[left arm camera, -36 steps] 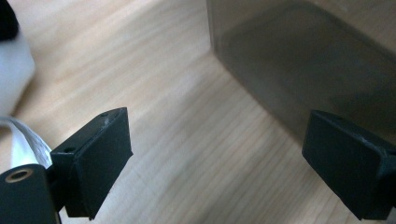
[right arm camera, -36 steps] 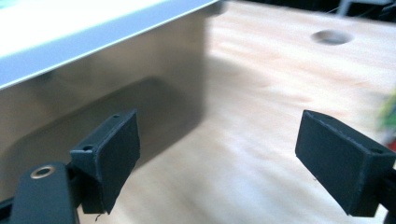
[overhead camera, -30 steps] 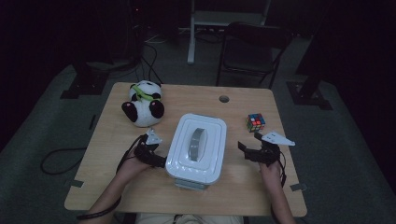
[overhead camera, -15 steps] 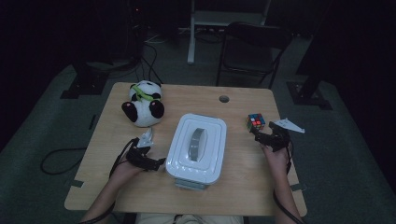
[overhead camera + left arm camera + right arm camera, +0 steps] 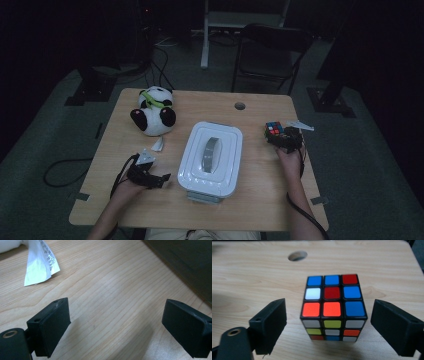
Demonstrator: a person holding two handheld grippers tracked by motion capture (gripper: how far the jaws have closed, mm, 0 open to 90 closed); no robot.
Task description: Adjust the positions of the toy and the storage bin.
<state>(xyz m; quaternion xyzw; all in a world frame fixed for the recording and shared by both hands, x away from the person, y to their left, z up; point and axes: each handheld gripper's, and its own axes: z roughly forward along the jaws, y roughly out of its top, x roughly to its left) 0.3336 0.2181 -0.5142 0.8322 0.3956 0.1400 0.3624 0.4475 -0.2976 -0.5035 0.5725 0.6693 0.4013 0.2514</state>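
A scrambled colour cube (image 5: 333,307) stands on the wooden table (image 5: 260,197) near its right edge, also in the high view as the cube (image 5: 273,129). My right gripper (image 5: 329,326) is open, one jaw on each side of the cube without touching it; from above the right gripper (image 5: 284,137) sits just behind the cube. My left gripper (image 5: 113,326) is open over bare wood, and the left gripper (image 5: 156,179) lies at the table's front left, pointing toward a white lidded box (image 5: 211,157).
A plush panda (image 5: 153,111) sits at the back left, with a white paper tag (image 5: 158,144) (image 5: 40,262) lying in front of it. A round cable hole (image 5: 240,106) (image 5: 297,255) is in the tabletop at the back. A chair (image 5: 272,55) stands beyond the table.
My right gripper has moved forward and up the table to the cube, which now stands between its jaws. The left gripper has drawn back from the box toward the front left.
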